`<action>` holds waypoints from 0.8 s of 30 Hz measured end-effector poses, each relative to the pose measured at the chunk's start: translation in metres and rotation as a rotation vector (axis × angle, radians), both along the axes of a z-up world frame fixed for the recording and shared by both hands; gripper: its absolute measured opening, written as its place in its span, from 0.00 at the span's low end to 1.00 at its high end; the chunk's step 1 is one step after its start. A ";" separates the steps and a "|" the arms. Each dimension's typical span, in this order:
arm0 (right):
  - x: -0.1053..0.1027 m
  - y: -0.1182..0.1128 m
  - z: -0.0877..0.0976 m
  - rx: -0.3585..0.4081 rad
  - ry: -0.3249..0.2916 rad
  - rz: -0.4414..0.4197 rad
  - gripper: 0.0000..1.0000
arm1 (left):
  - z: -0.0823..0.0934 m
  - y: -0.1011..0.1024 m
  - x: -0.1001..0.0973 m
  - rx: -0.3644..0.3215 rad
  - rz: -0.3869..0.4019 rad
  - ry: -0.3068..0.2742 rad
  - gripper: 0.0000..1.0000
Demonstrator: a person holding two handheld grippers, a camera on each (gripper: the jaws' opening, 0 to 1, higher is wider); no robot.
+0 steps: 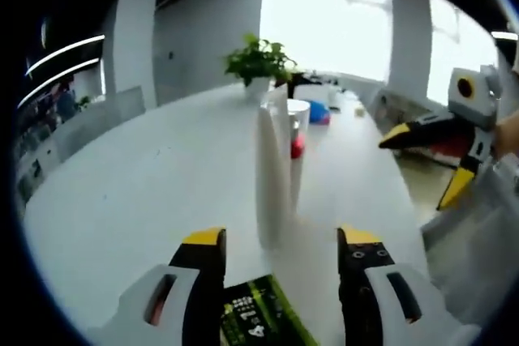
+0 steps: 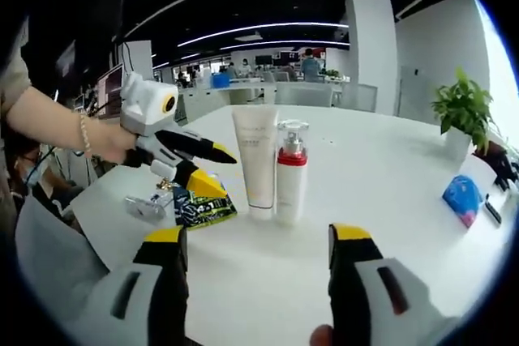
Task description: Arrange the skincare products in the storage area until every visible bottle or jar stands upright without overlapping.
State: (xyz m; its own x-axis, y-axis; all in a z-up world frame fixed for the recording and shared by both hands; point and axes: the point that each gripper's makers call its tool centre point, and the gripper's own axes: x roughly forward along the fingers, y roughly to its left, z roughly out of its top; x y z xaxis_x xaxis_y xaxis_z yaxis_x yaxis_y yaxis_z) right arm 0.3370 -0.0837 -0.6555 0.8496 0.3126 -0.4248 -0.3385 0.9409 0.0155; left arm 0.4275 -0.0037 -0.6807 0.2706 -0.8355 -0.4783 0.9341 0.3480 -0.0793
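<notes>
- A tall white tube (image 2: 255, 161) stands upright on the white surface (image 2: 381, 200), its long axis vertical and its wider end up.
- Just beside it stands a pump bottle (image 2: 290, 172) with a clear cap and a red collar, also upright with its top pointing up; whether the two touch cannot be told.
- In the left gripper view the same tube (image 1: 271, 176) is nearest the camera, with the bottle (image 1: 297, 147) partly hidden behind it.
- The left gripper (image 1: 280, 242) has its fingers spread wide, holding nothing, in front of the tube's base; in the right gripper view it (image 2: 212, 169) hangs left of the tube, fingers parted.
- The right gripper (image 2: 258, 247) is also wide open and empty, near the two products.
- A green and black sachet (image 2: 203, 204) lies flat near the tube.
- A potted plant (image 2: 461, 115) and a blue packet (image 2: 462, 197) sit farther off.
</notes>
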 end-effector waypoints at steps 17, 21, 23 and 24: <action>-0.019 0.012 0.009 0.027 -0.008 0.031 0.76 | 0.009 0.081 -0.037 -0.028 0.296 0.133 0.70; -0.023 0.014 0.010 0.028 -0.008 0.041 0.76 | 0.008 0.103 -0.055 -0.051 0.372 0.167 0.73; -0.026 0.016 0.010 0.030 -0.006 0.046 0.77 | 0.007 0.111 -0.063 -0.047 0.390 0.170 0.75; -0.027 0.016 0.010 0.028 -0.004 0.048 0.77 | 0.006 0.118 -0.067 -0.044 0.409 0.172 0.76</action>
State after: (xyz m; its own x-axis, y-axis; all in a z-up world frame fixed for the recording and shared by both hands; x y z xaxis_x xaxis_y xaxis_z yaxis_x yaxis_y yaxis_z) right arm 0.3100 -0.0672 -0.6457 0.8349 0.3651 -0.4118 -0.3835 0.9226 0.0406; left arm 0.3602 0.1140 -0.6746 0.5030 -0.6969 -0.5112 0.6923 0.6790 -0.2444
